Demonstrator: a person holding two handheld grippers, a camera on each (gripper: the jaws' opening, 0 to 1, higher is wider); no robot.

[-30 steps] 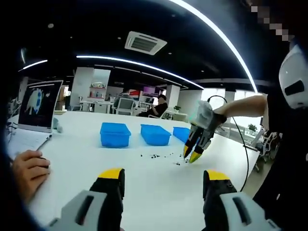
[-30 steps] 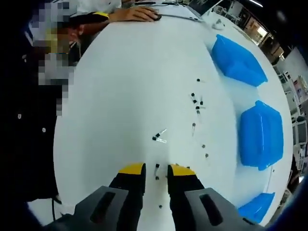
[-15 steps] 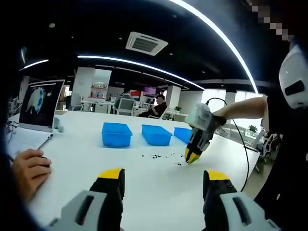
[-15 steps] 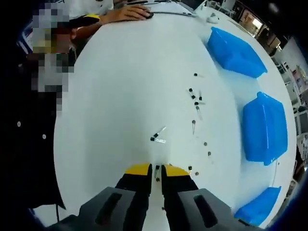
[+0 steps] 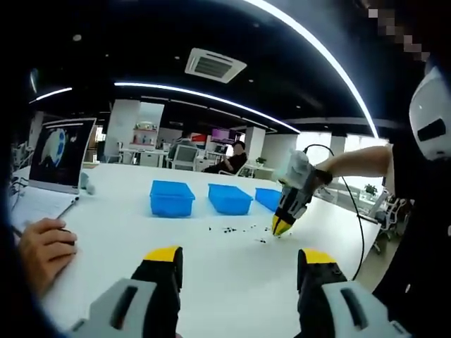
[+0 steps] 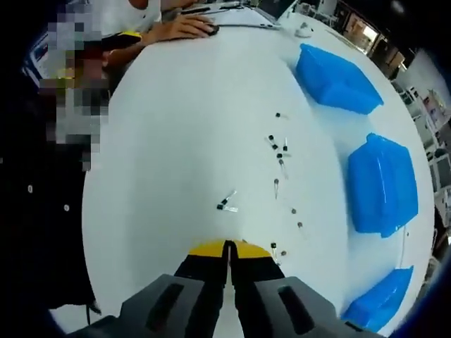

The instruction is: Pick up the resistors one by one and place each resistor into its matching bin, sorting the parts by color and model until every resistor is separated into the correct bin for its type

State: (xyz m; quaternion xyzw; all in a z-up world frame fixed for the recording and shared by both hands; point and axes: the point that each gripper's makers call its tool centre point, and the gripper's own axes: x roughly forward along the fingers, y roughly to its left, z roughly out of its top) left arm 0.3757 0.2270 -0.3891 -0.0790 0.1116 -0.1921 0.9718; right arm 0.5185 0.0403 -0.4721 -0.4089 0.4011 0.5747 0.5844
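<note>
Several small dark resistors (image 6: 279,151) lie scattered on the white table (image 6: 169,127), seen as specks (image 5: 229,229) in the left gripper view. Three blue bins stand in a row beyond them (image 6: 335,77) (image 6: 382,184) (image 6: 380,303), also (image 5: 172,197) (image 5: 230,198) (image 5: 266,197). My right gripper (image 6: 229,248) has its yellow-tipped jaws pressed together on a resistor that they hide; the same gripper (image 5: 280,227) points down at the table at the right end of the scatter. My left gripper (image 5: 239,257) hovers open over bare table, holding nothing.
A laptop (image 5: 60,151) stands at the table's far left, with a person's hand (image 5: 42,250) resting beside it, also the hand (image 6: 184,28). A cable (image 5: 359,225) trails from the right gripper. Two loose resistors (image 6: 225,203) lie just ahead of the right jaws.
The right gripper's jaws have come together around the resistor that lay between their tips. The left gripper has stayed open and still.
</note>
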